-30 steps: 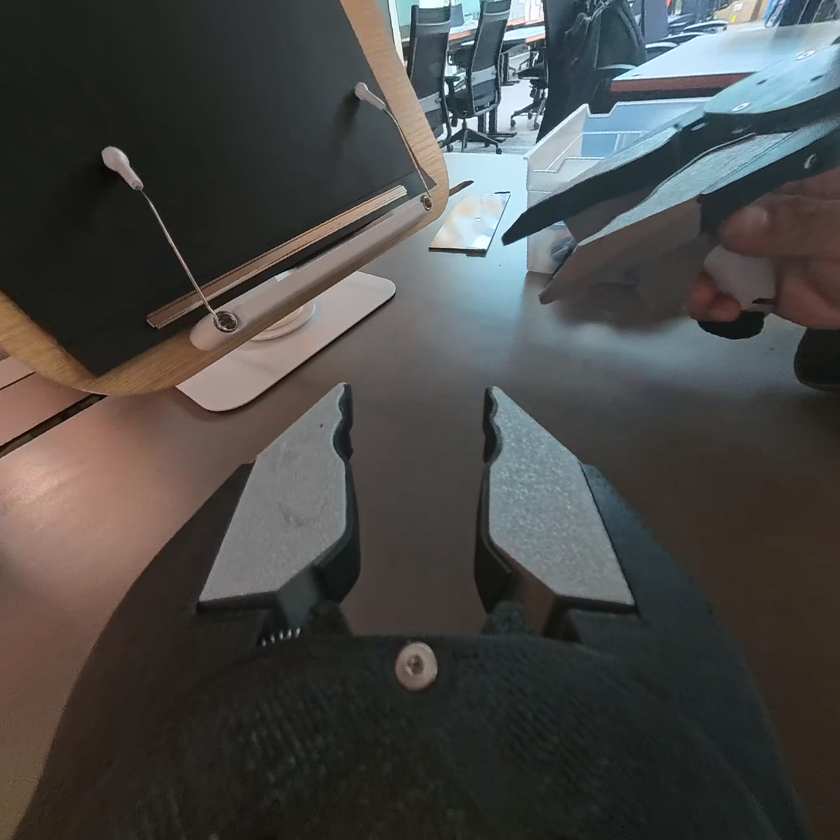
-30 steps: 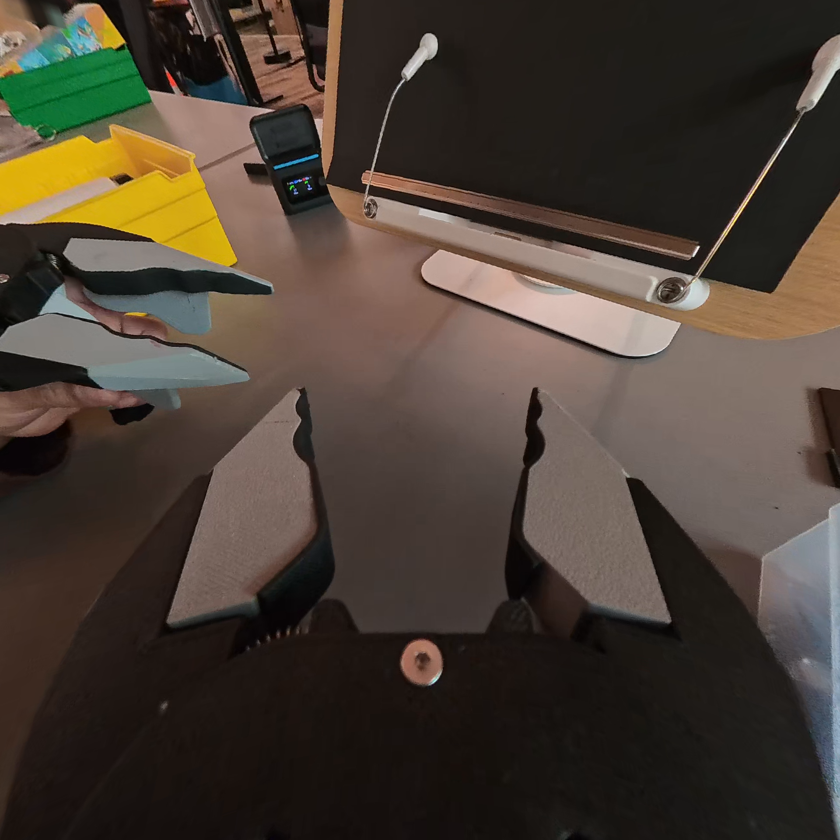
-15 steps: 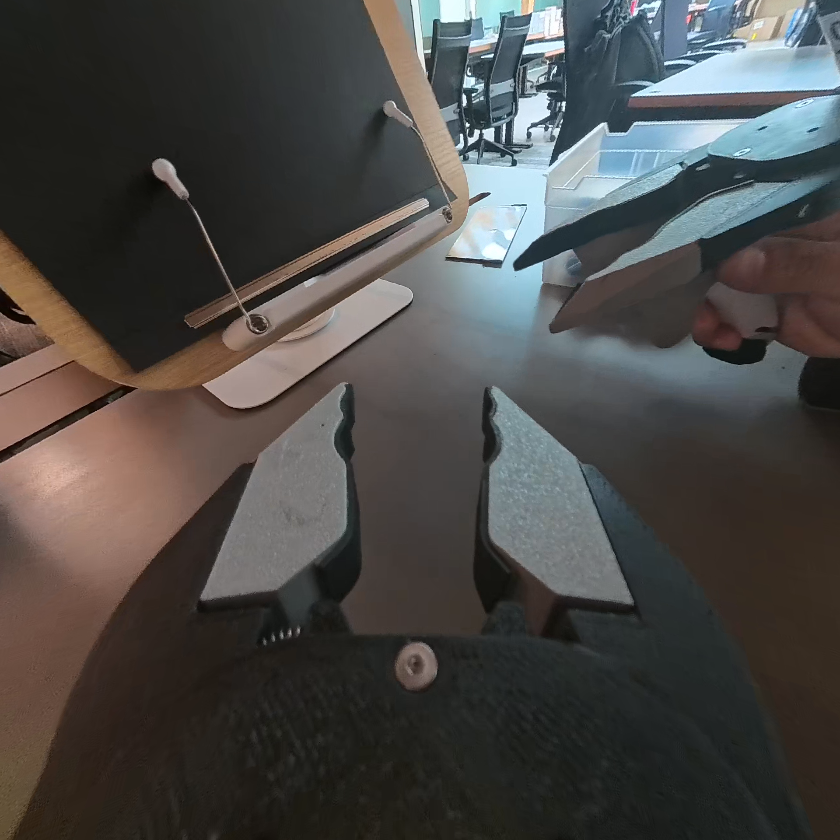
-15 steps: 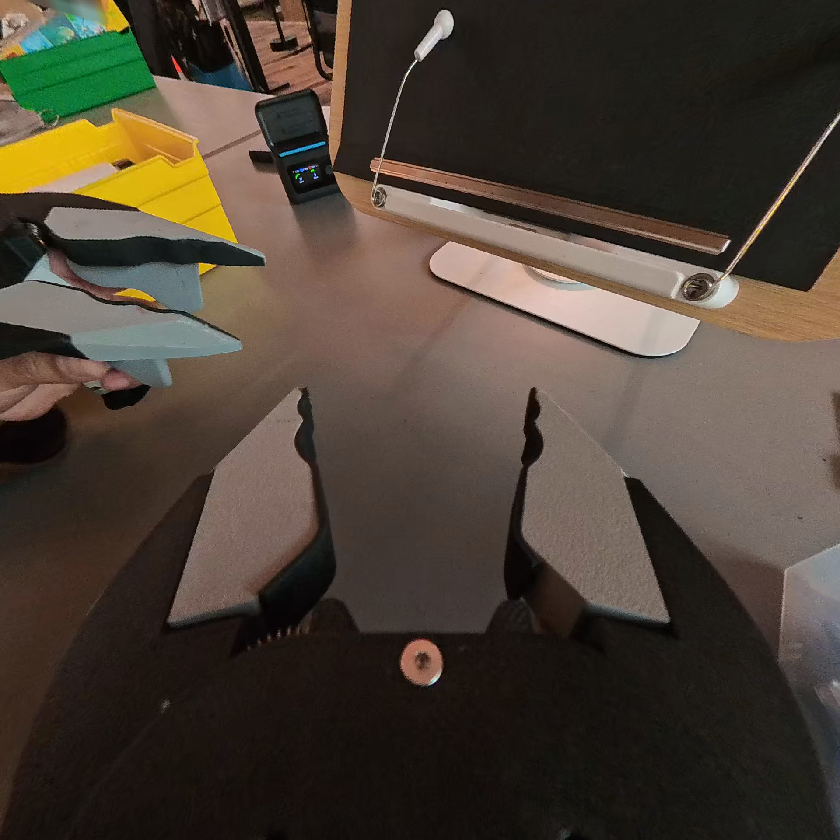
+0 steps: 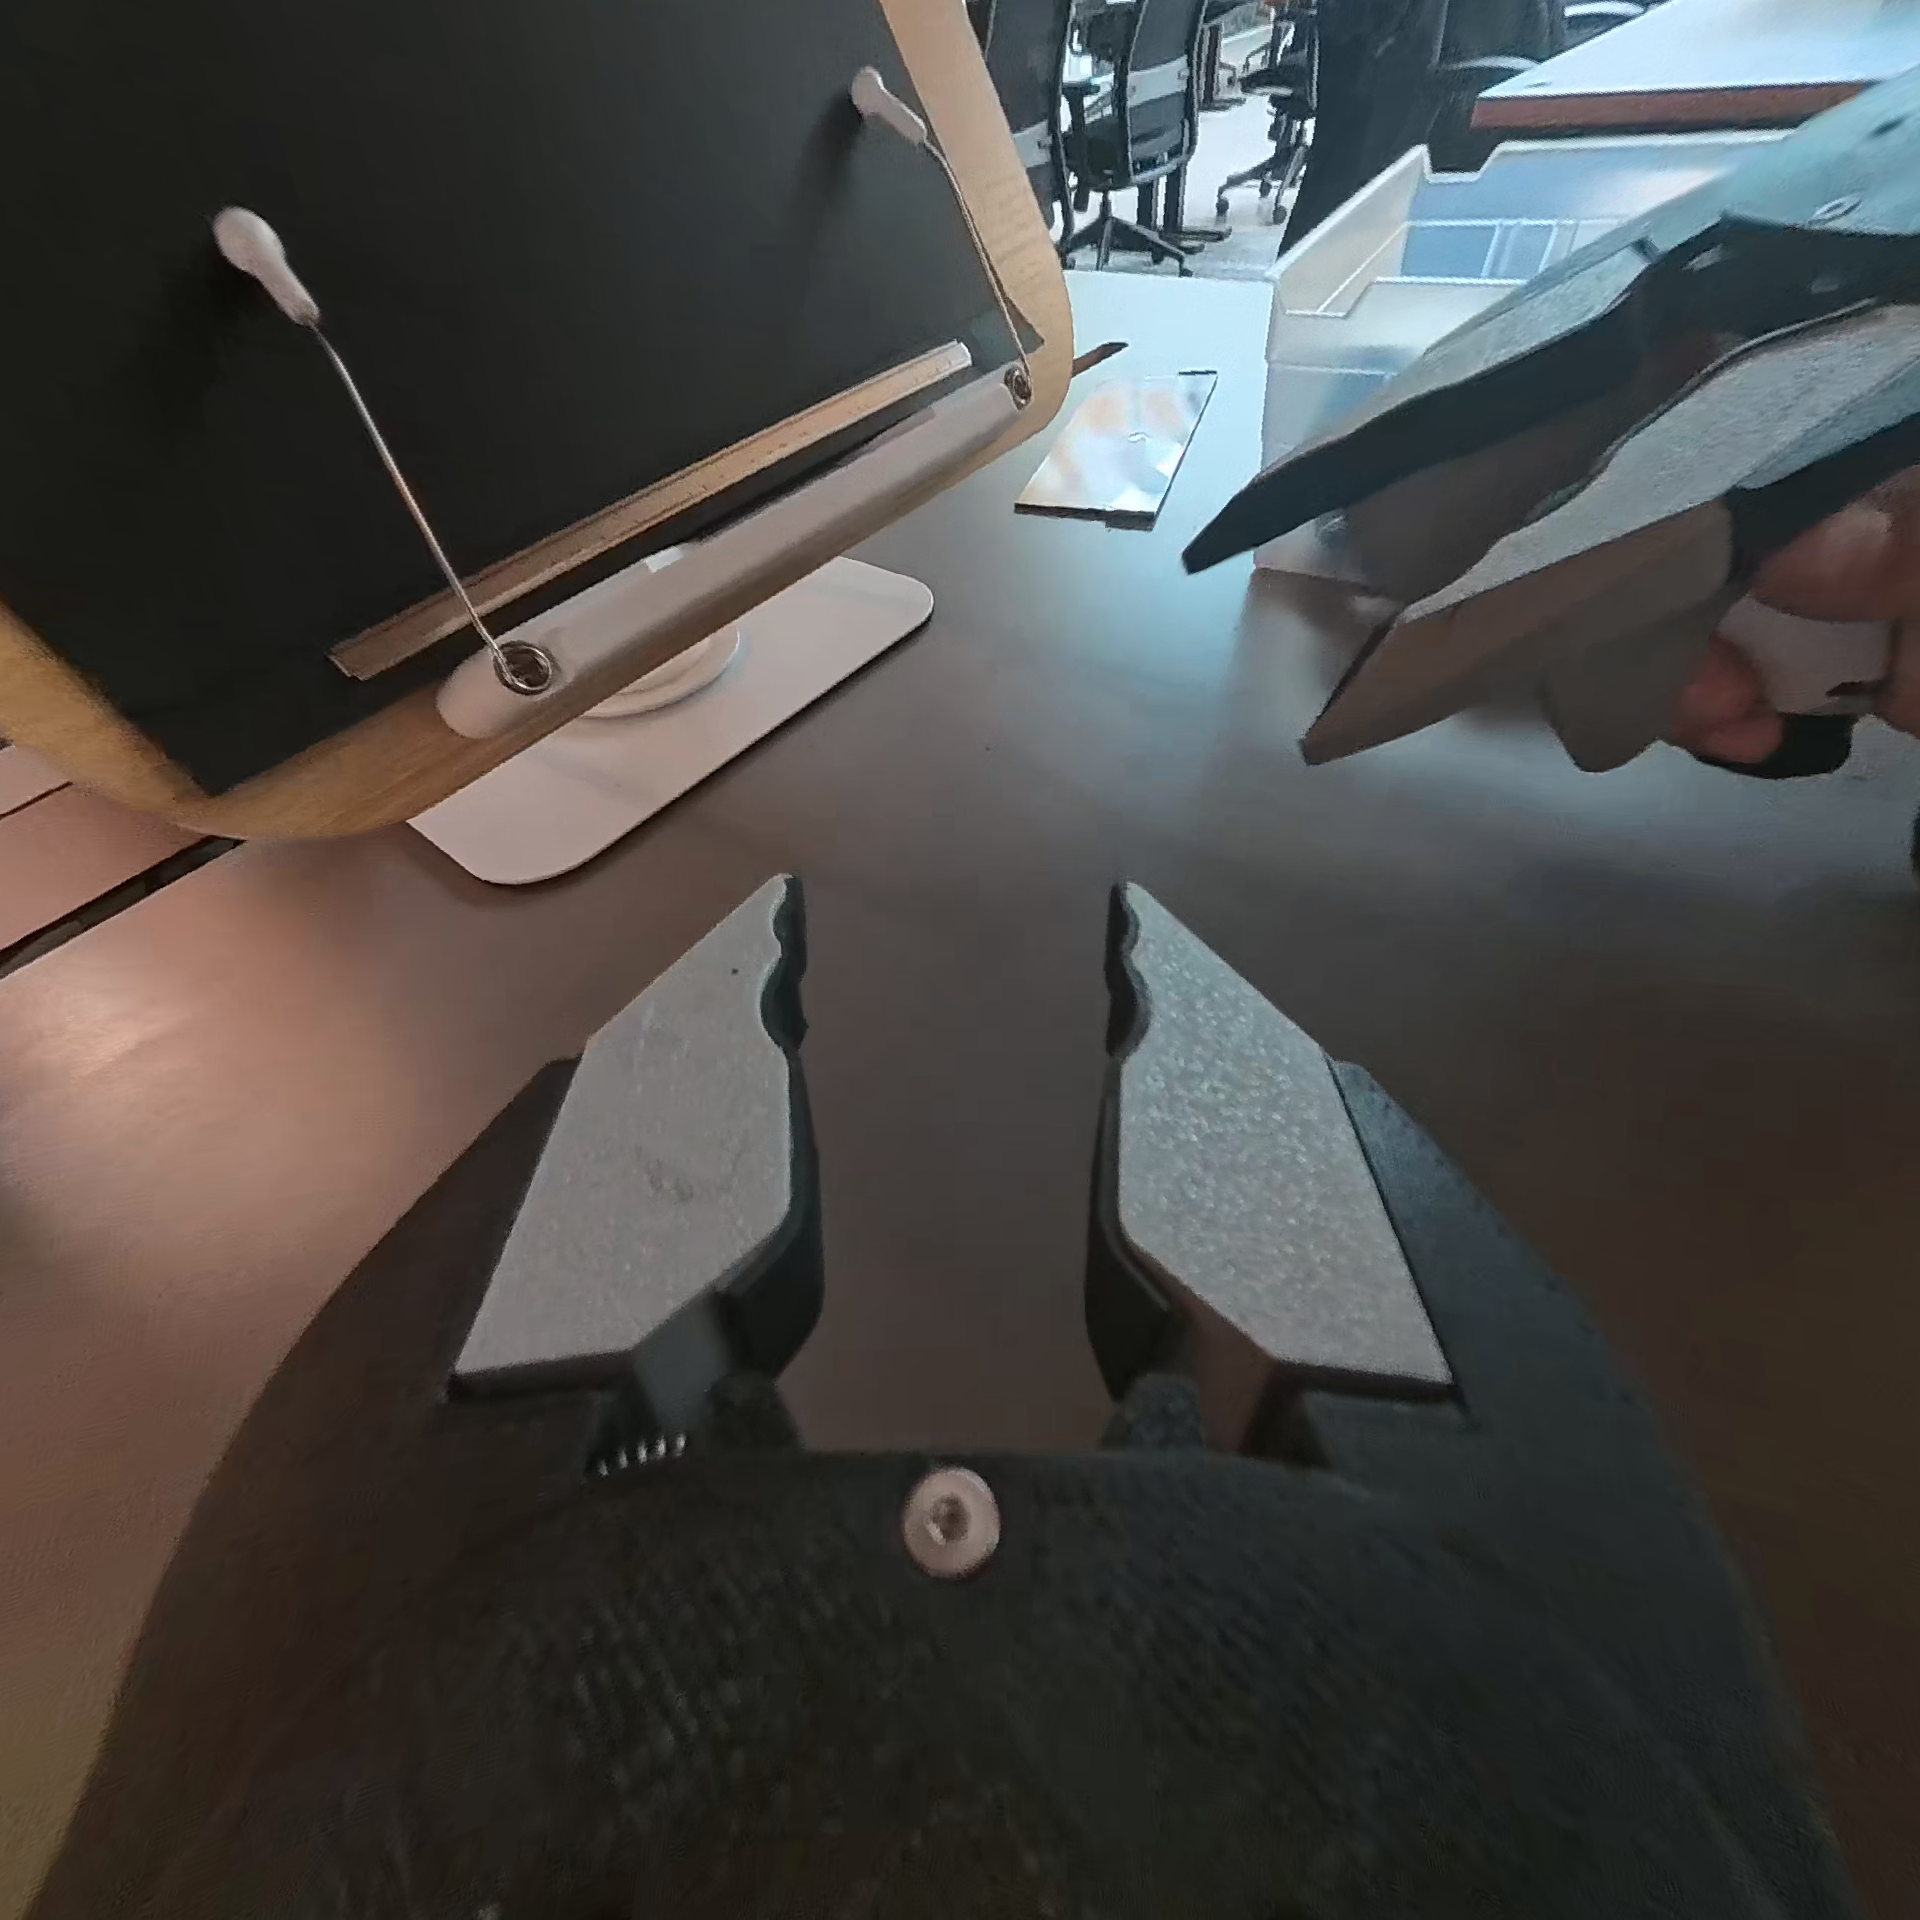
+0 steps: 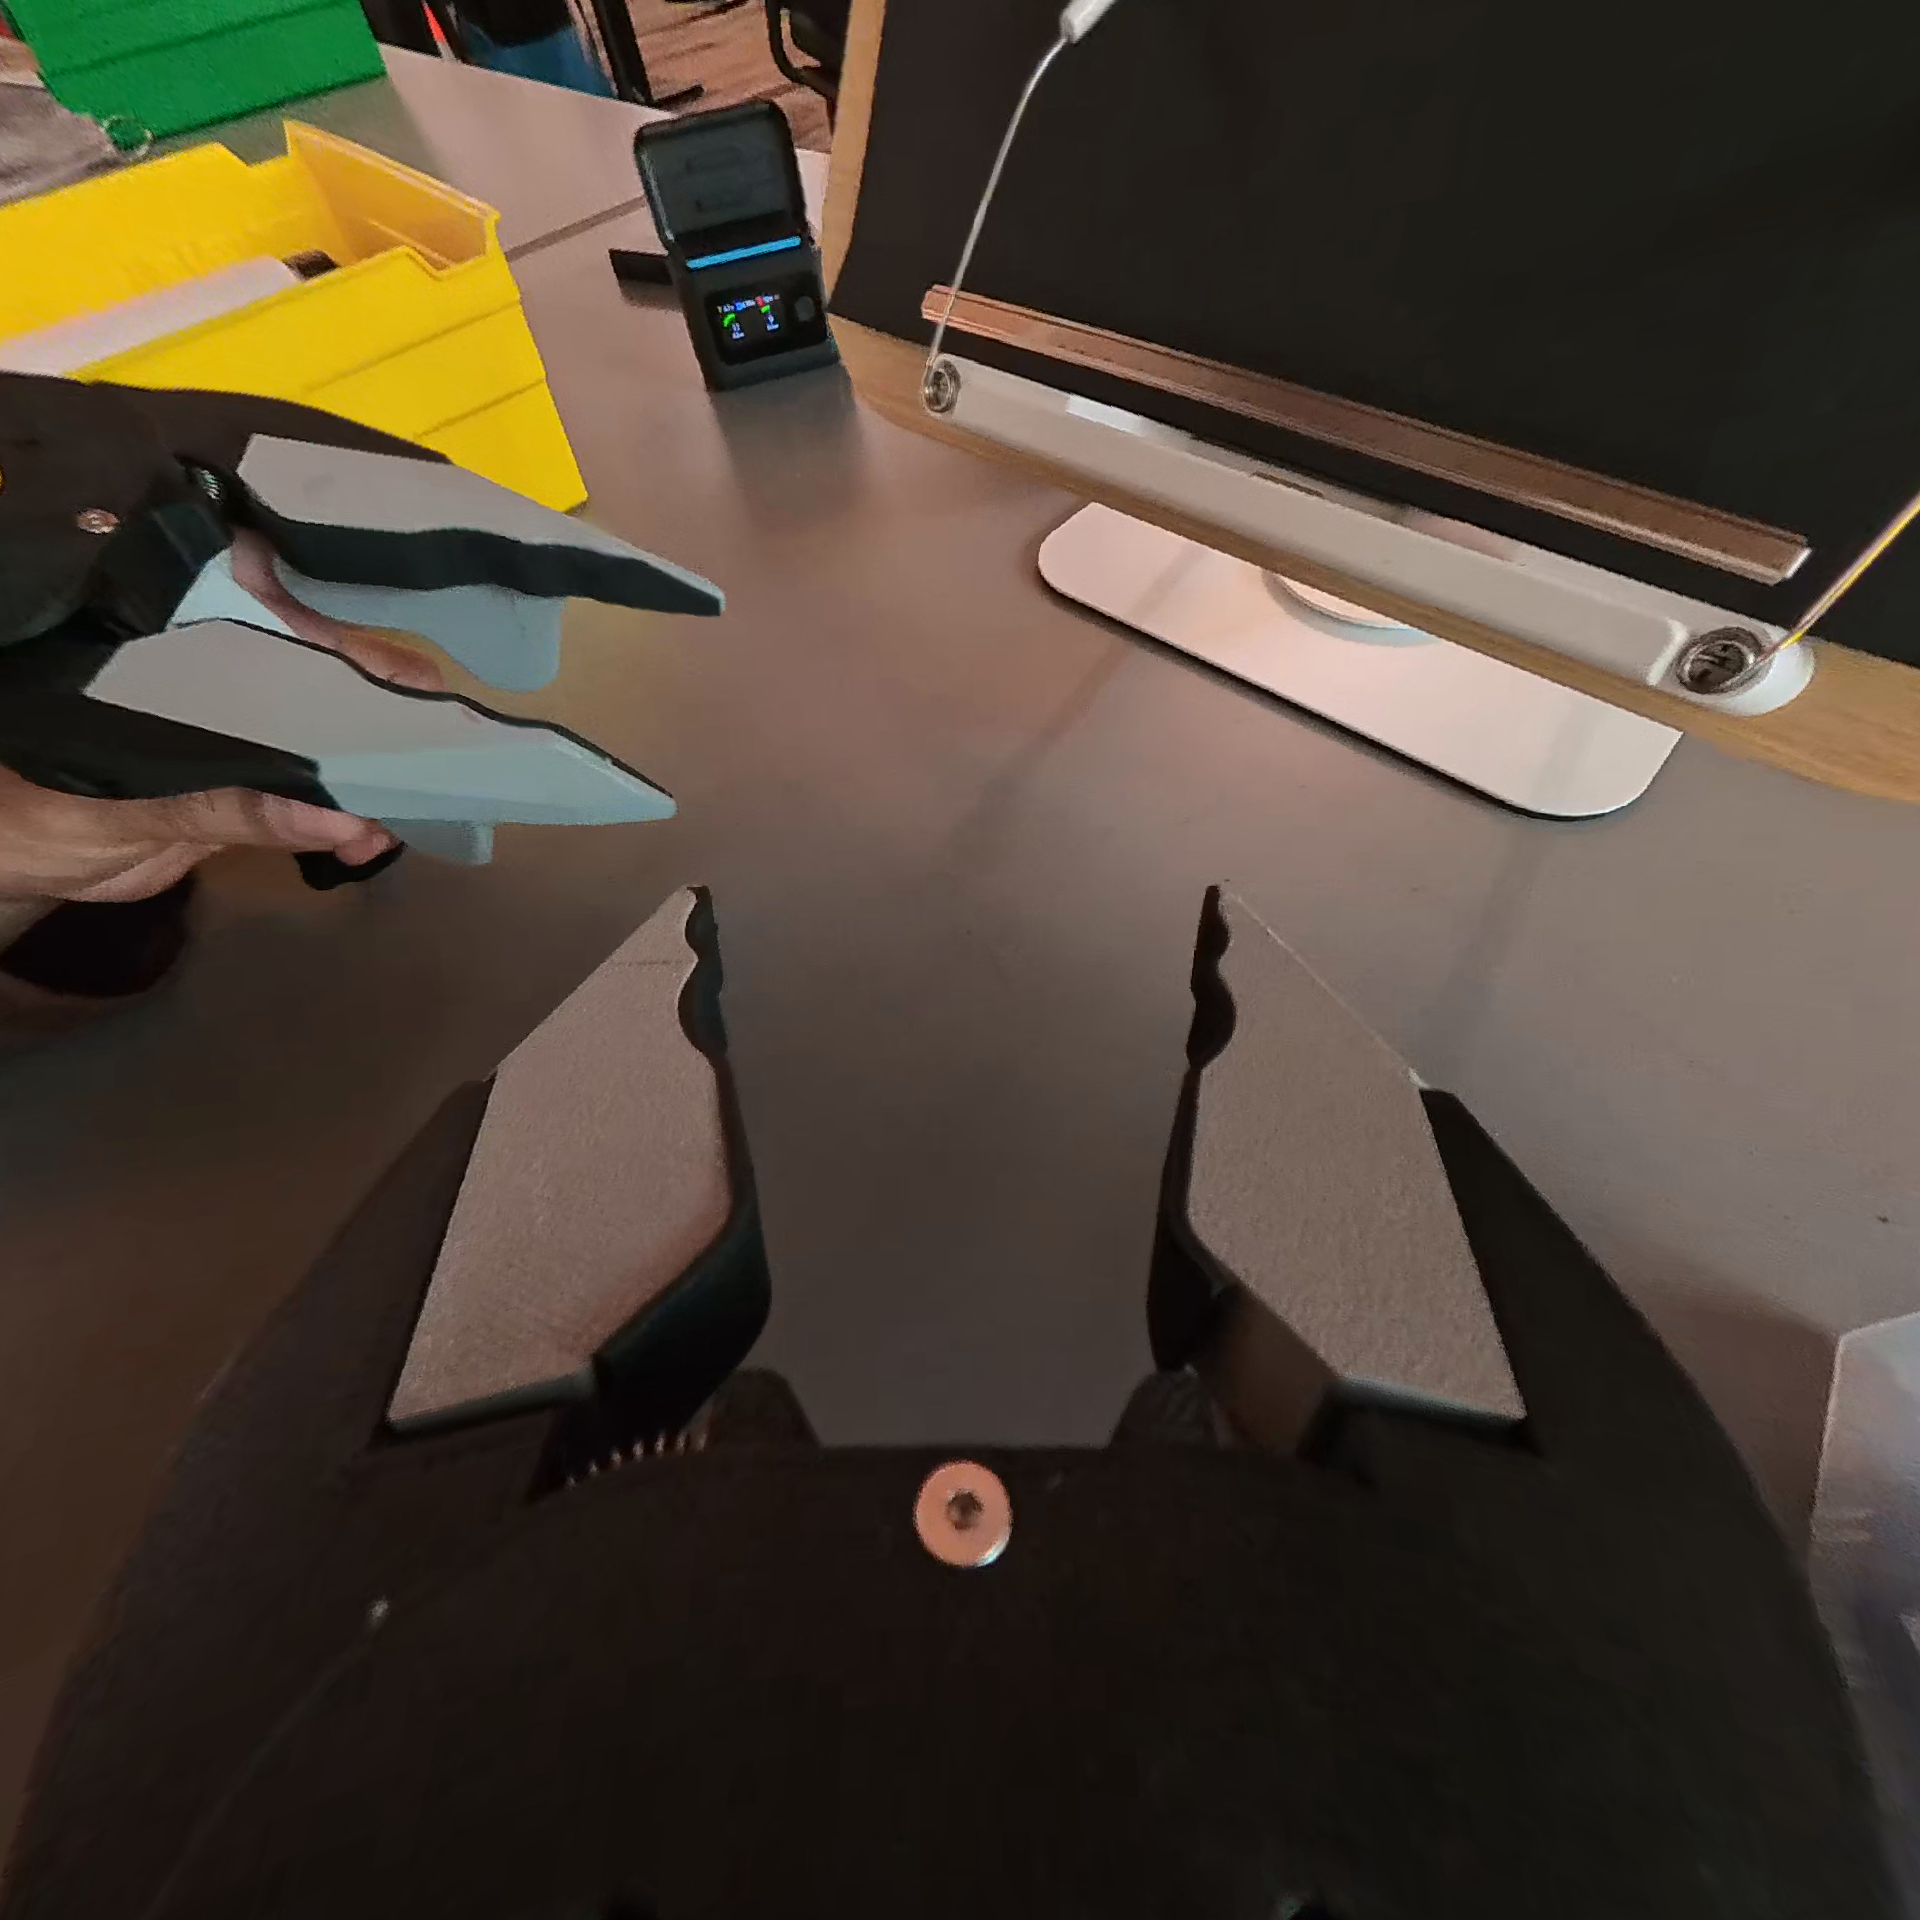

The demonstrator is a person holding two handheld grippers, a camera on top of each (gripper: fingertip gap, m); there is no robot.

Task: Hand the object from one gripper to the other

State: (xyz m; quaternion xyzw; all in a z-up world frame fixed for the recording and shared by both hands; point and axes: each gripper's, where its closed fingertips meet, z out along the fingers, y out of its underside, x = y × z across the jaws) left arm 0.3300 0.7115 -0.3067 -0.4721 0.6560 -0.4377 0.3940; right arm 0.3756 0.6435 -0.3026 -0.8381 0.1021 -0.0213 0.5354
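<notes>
Both tools hover empty over the dark table (image 5: pixel 935 790) in front of the book stand (image 5: pixel 499 312), the wood-edged board with a black face, two wire page holders and a white base plate: the left gripper (image 5: pixel 954 961) has its grey pads spread with only bare tabletop between them, and the right gripper (image 6: pixel 954 961) stands spread wider, also with nothing in its gap. No object to hand over shows in either grip, nor on the table in front of the stand, so where the task's thing is cannot be told; it may lie in the yellow bin (image 6: pixel 312 312) left of the stand or in the clear tray (image 5: pixel 1382 281) to its right. The main risk, as I judge it, is picking the wrong item, since a small black device with a lit screen (image 6: pixel 743 260) and a flat shiny card (image 5: pixel 1122 457) also sit close by the stand's edges. The two tools point toward each other in front of the stand, so a hasty reach could knock finger against finger, or clip a wire holder or the board's edge. A later transfer could drop the piece if one grip lets go before the other has closed
</notes>
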